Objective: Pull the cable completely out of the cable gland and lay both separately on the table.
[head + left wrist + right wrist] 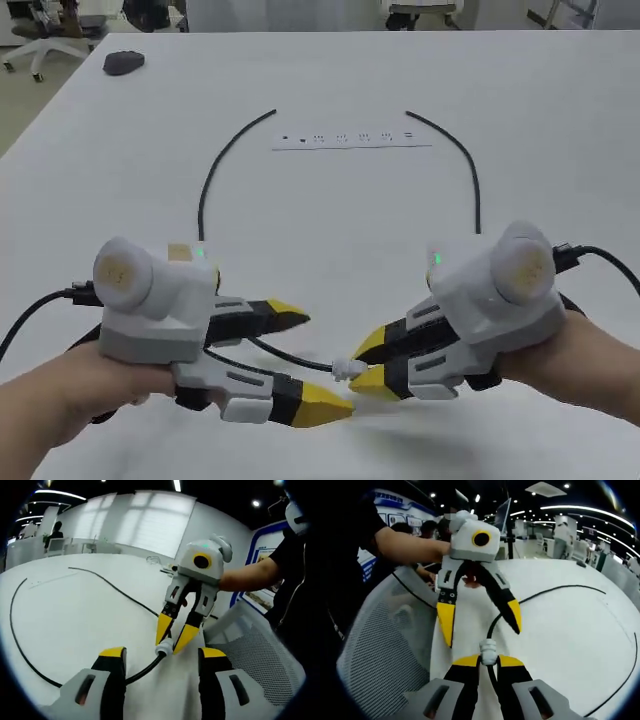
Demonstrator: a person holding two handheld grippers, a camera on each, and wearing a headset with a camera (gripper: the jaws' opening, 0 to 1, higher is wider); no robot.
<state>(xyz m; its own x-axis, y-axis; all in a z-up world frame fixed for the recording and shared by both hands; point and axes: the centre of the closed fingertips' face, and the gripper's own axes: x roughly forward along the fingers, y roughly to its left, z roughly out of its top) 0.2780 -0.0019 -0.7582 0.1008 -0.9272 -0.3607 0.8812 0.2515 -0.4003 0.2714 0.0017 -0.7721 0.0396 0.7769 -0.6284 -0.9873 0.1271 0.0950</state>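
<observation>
Right tool [488,660] around cable gland [488,650]

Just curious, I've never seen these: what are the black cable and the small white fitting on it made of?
The cable looks rubber- or PVC-jacketed: matte black, lying in soft curves on the table. The cable gland looks like moulded white plastic: smooth, slightly glossy, with stepped rings. Which plastic, I cannot tell.
</observation>
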